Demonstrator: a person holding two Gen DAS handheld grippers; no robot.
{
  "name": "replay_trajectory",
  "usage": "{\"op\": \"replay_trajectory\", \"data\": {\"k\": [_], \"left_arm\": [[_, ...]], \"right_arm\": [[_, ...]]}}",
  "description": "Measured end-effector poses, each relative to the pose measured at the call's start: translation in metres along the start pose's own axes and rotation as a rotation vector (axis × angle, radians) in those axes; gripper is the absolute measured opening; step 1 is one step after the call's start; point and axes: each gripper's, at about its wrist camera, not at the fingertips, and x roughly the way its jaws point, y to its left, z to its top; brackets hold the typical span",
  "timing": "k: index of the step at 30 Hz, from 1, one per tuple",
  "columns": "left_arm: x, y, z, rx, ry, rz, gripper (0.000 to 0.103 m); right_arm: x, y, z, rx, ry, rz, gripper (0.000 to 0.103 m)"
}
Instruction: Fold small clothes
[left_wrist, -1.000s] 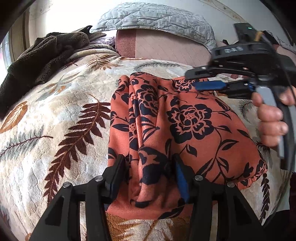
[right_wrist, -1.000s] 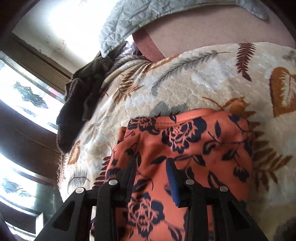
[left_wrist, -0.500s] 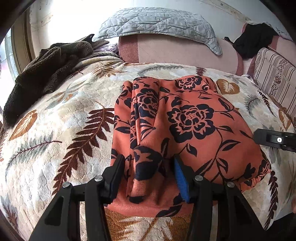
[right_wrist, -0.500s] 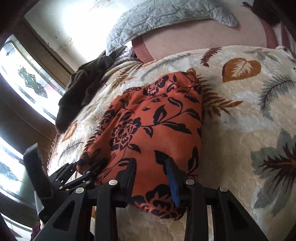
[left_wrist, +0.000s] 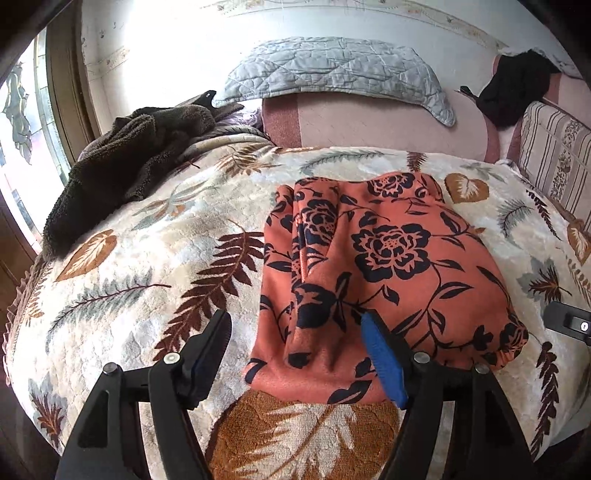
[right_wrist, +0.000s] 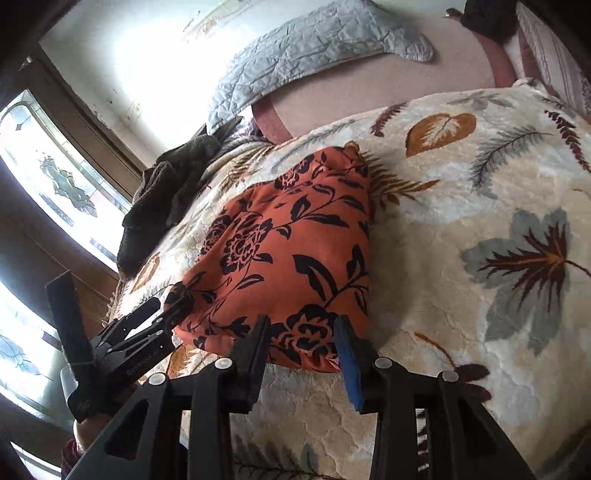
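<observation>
A bed covered by a cream blanket (left_wrist: 155, 258) printed with brown and grey leaves fills both views. At far left a dark brown fleece garment (left_wrist: 125, 162) lies heaped near the window. Near the middle of the bed sits the orange floral garment (left_wrist: 388, 266), already folded into a compact bundle with some ridges along its left side. The left tool (left_wrist: 295, 350) was pinching the bundle's near edge a moment ago; now its jaws are opening wide, the pads clear of the cloth, whose edge lies loose between them. The right tool (right_wrist: 303, 343), which has swung round to the bundle's right corner, is also opening, narrower, with the hem just between its pads but not squeezed. Both releases suggest this fold is finished and the garment is being left.
</observation>
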Motion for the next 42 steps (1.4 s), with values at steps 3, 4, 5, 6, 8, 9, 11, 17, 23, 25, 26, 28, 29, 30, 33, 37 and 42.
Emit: {"op": "replay_trajectory", "data": {"k": [3, 4, 5, 6, 8, 9, 11, 17, 23, 25, 26, 28, 29, 30, 33, 37, 42], "left_arm": [[-0.020, 0.002, 0.002, -0.014, -0.048, 0.043, 0.085], [-0.026, 0.004, 0.002, -0.020, -0.065, 0.056, 0.088], [-0.031, 0.006, 0.002, -0.030, -0.079, 0.066, 0.089], [-0.036, 0.008, 0.001, -0.042, -0.088, 0.073, 0.091], [-0.044, 0.012, 0.002, -0.062, -0.098, 0.083, 0.091], [-0.049, 0.013, 0.002, -0.068, -0.105, 0.084, 0.092], [-0.055, 0.017, 0.003, -0.085, -0.115, 0.093, 0.096], [-0.055, 0.023, 0.002, -0.107, -0.133, 0.095, 0.099], [-0.038, 0.026, -0.001, -0.099, -0.091, 0.099, 0.099], [-0.034, 0.027, -0.001, -0.102, -0.080, 0.104, 0.099], [-0.033, 0.029, -0.001, -0.104, -0.079, 0.104, 0.099], [-0.032, 0.031, -0.001, -0.107, -0.077, 0.101, 0.099], [-0.031, 0.031, -0.002, -0.108, -0.075, 0.101, 0.099], [-0.030, 0.032, -0.002, -0.110, -0.072, 0.099, 0.099], [-0.028, 0.033, -0.002, -0.113, -0.066, 0.093, 0.099], [-0.025, 0.033, -0.002, -0.109, -0.061, 0.101, 0.099], [-0.023, 0.033, -0.002, -0.110, -0.057, 0.102, 0.099]], "right_arm": [[-0.033, 0.011, -0.008, -0.050, -0.130, -0.029, 0.070], [-0.040, 0.014, -0.010, -0.072, -0.147, -0.037, 0.070], [-0.045, 0.016, -0.013, -0.086, -0.153, -0.053, 0.070], [-0.050, 0.017, -0.016, -0.095, -0.157, -0.063, 0.070], [-0.056, 0.017, -0.020, -0.102, -0.161, -0.061, 0.070], [-0.059, 0.015, -0.022, -0.101, -0.168, -0.065, 0.070], [-0.063, 0.013, -0.023, -0.091, -0.184, -0.070, 0.070], [-0.050, 0.012, -0.022, -0.074, -0.165, -0.071, 0.071], [-0.036, 0.011, -0.019, -0.058, -0.148, -0.061, 0.070], [-0.034, 0.010, -0.018, -0.051, -0.148, -0.061, 0.070], [-0.033, 0.010, -0.017, -0.049, -0.148, -0.060, 0.071], [-0.031, 0.010, -0.016, -0.046, -0.152, -0.060, 0.070], [-0.030, 0.010, -0.016, -0.047, -0.153, -0.060, 0.070], [-0.030, 0.011, -0.015, -0.047, -0.154, -0.061, 0.070], [-0.028, 0.013, -0.015, -0.056, -0.159, -0.064, 0.070], [-0.026, 0.013, -0.014, -0.060, -0.157, -0.068, 0.070], [-0.025, 0.011, -0.013, -0.056, -0.160, -0.064, 0.070]]}}
